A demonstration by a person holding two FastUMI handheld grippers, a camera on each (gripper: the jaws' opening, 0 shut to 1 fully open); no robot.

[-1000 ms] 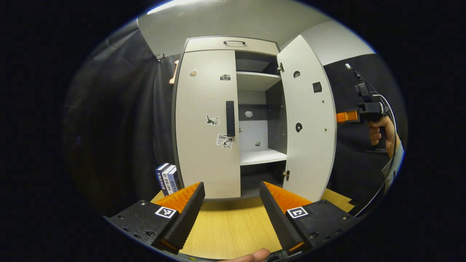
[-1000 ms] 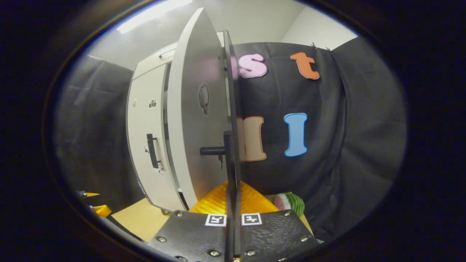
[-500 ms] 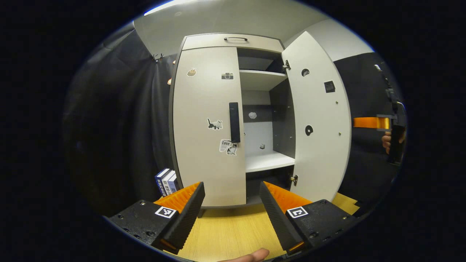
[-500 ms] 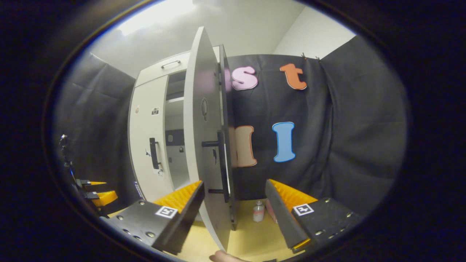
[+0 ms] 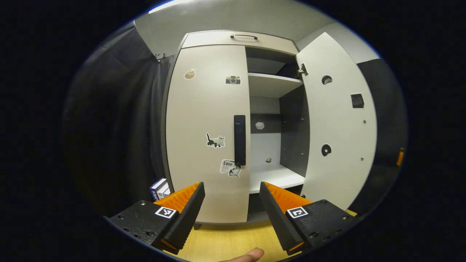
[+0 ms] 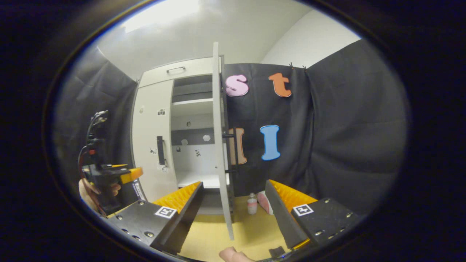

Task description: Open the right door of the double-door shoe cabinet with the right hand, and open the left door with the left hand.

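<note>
Both tongs are spread wide, gripping nothing. Left tongs (image 5: 232, 202) point straight ahead, level. Right tongs (image 6: 233, 202) same deal, and the hand (image 6: 95, 191) holding the left tongs shows off to the side.

One cabinet (image 5: 214, 40) with two doors: one shut (image 5: 204, 120), one open (image 5: 338, 120). Two books (image 5: 159, 188), one bottle (image 6: 252, 204).
</note>
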